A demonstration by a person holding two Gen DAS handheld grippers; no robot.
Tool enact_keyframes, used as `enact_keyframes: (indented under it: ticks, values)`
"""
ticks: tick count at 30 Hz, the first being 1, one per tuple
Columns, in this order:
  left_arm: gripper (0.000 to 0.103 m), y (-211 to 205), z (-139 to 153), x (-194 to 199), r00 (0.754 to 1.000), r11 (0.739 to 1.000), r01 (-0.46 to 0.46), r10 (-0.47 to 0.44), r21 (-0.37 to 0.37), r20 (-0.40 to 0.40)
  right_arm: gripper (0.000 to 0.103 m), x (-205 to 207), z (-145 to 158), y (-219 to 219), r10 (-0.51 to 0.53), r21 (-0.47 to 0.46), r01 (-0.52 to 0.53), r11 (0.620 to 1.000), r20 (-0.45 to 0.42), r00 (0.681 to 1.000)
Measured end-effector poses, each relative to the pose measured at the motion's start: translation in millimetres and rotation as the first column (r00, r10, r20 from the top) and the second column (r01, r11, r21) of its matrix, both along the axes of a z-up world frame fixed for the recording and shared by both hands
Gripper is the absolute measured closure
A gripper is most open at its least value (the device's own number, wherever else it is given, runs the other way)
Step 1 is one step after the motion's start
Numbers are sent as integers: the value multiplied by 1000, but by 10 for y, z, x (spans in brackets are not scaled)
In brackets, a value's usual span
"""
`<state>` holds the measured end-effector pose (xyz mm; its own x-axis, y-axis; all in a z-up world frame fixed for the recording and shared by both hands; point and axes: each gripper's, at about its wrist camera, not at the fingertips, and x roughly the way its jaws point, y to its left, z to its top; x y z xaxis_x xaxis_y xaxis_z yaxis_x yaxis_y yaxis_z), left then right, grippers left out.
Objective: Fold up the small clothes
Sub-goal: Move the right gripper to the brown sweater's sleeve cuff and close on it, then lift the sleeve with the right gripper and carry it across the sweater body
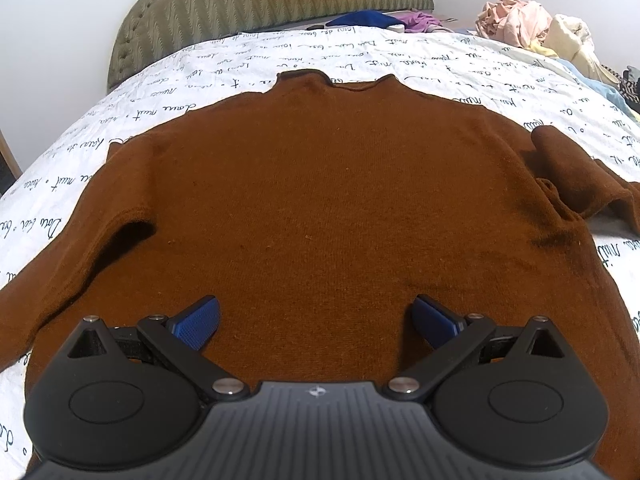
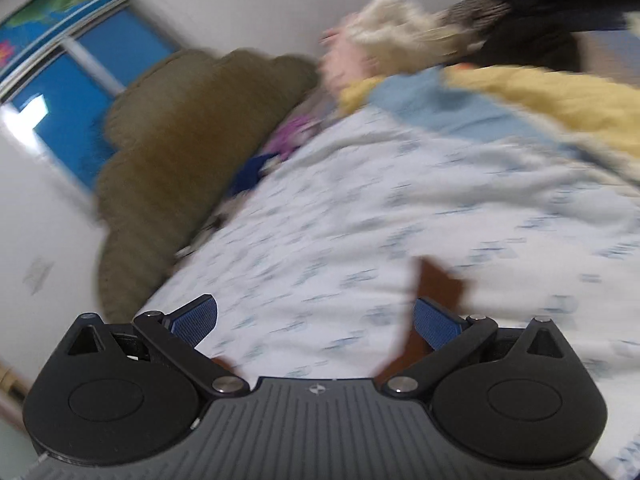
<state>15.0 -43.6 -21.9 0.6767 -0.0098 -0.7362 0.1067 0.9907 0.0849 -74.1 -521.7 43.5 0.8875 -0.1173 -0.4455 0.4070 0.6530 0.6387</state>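
The rust-brown knitted long-sleeved sweater (image 1: 328, 184) lay spread flat, collar away from the camera, on the white bedsheet printed with dark cursive script (image 1: 200, 76); both sleeves were out to the sides, the one at the right of the view bunched and doubled on itself; no fold appeared to have been made, so the step in hand seemed to be the very start, with the garment laid out and ready.

The left gripper (image 1: 316, 320) hovered above the sweater's lower body, its blue-padded fingers spread wide with nothing between them; the right gripper (image 2: 316, 322) was likewise spread and empty, pointed across the sheet toward the olive quilted headboard (image 2: 180, 152), with only slivers of brown knit (image 2: 436, 280) showing beside and under it.

The next move probably called for each gripper to take a sleeve or a side edge and bring it in over the body; the crumpled sleeve would likely need straightening first, and the soft knit would want a pinch through one layer only.

The right wrist view was heavily motion-blurred, so the print on the sheet and the heap of pale pink, cream and yellow clothes (image 1: 528, 28) at the far side were hard to read there; the sweater's hem was hidden beneath the left gripper's body, and the sleeve ends ran out of frame; whether either gripper touched the fabric could not be told.
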Motion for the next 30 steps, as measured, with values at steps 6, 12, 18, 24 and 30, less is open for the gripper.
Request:
enact_keyframes:
  ticks: [6, 12, 18, 24, 30]
  values:
    - [0, -2, -5, -5, 1000, 1000, 3, -3, -1, -2, 0, -182, -416, -179, 26, 261, -56, 964, 117, 993]
    - [0, -3, -7, -13, 1000, 1000, 3, -3, 1, -2, 3, 37, -414, -102, 28, 227, -52, 972, 108, 994]
    - [0, -10, -1, -20, 1000, 1000, 5, -5, 4, -1, 53, 207, -409, -174, -32, 128, 32, 991, -5, 999]
    - [0, 14, -2, -28, 1000, 1000, 4, -4, -3, -2, 91, 112, -446, -183, -98, 107, 99, 989, -18, 995]
    - [0, 34, -14, -27, 1000, 1000, 8, -8, -6, 1, 91, -430, -187, -11, -229, -51, 230, 972, 16, 973]
